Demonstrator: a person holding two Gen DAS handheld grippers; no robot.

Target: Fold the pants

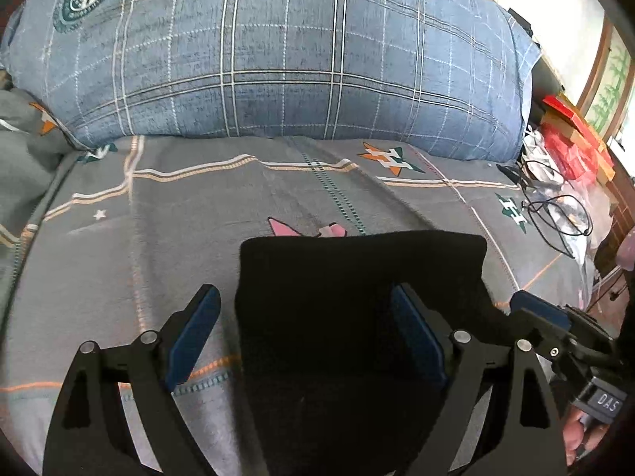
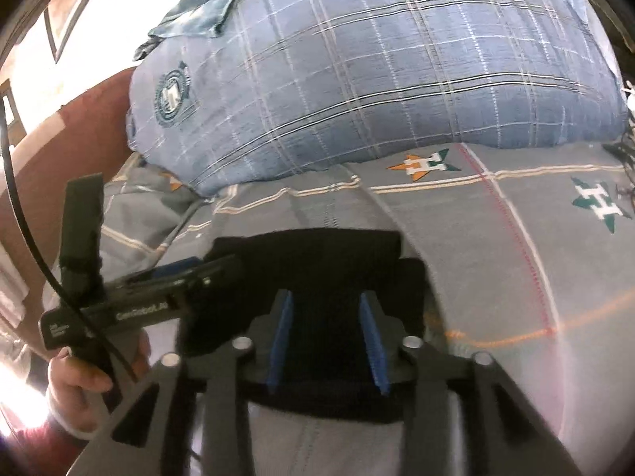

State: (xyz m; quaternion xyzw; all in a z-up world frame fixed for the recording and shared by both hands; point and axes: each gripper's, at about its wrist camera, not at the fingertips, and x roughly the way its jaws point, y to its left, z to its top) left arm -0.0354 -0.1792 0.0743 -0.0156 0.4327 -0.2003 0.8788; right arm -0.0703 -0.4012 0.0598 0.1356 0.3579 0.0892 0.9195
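The black pants (image 1: 349, 317) lie folded into a compact dark rectangle on the grey patterned bedsheet (image 1: 119, 261). My left gripper (image 1: 305, 297) is open, its blue pads wide apart, one off the left edge of the pants and one over them. The right gripper's tip (image 1: 535, 309) shows at the pants' right edge in the left wrist view. In the right wrist view my right gripper (image 2: 327, 297) is open above the near part of the pants (image 2: 317, 261), pads apart with black cloth between them. The left gripper (image 2: 178, 273) reaches in from the left there.
A large blue plaid pillow (image 1: 297, 51) lies across the back of the bed. Black cables (image 1: 555, 214) and red boxes (image 1: 571, 135) sit at the right bedside. A grey quilt (image 1: 20, 150) bunches at the left. A dark red headboard (image 2: 59, 150) is left in the right wrist view.
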